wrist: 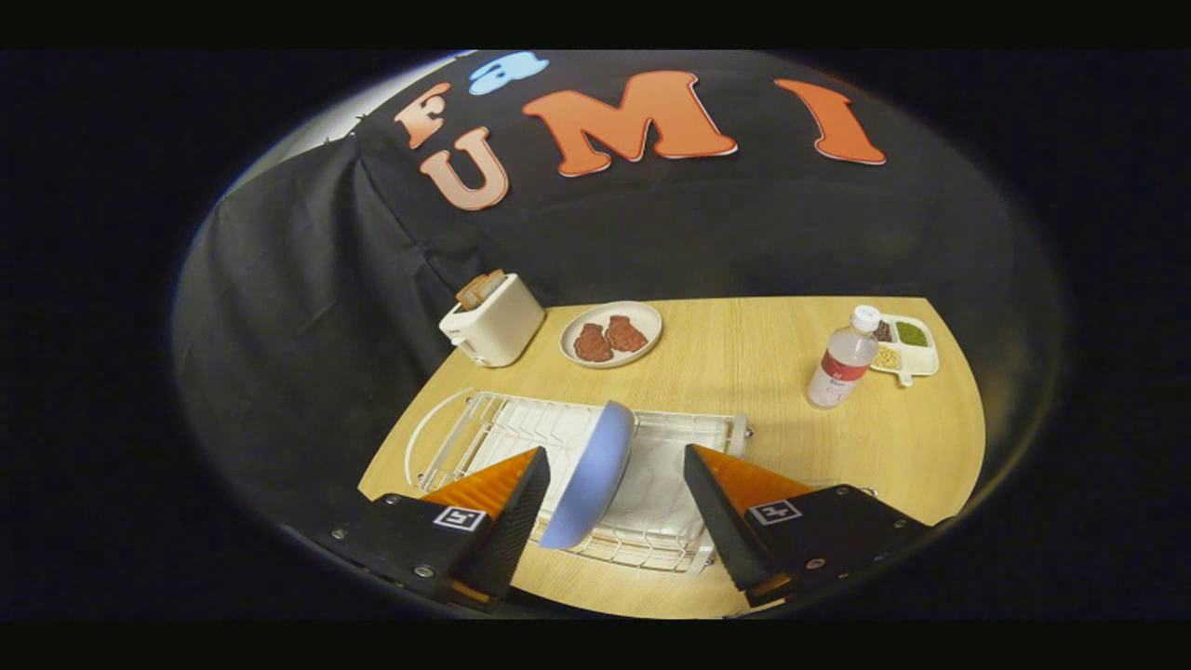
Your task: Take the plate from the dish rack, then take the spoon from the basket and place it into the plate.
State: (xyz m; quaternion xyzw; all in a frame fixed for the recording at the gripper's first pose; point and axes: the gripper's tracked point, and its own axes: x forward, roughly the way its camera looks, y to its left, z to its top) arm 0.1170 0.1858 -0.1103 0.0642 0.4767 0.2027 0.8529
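1. The dish rack (521, 437) serves as the landmark: a white wire rack on the wooden table (744, 372), directly ahead of the gripper (614, 479).
2. The plate (595, 470), blue and standing on edge, sits in the dish rack, leaning slightly, and lies between the two fingers.
3. The gripper's fingers stand apart, one on each side of the plate. The left finger looks close to the plate's face and the right finger is clearly off it, so nothing is clamped yet.
4. Judged from this, the first step is only at the approach: the plate is not yet gripped or lifted out of the dish rack.
5. Left to do: close on the plate, lift it from the rack, set it on the table, then fetch the spoon from the basket and lay it in the plate.
6. Beyond the dish rack stands a white toaster (493, 321) with bread in it, and beside that a dish of brown food (611, 335).
7. Well to the right of the dish rack stand a bottle (842, 363) and, behind it, a divided tray (904, 349).
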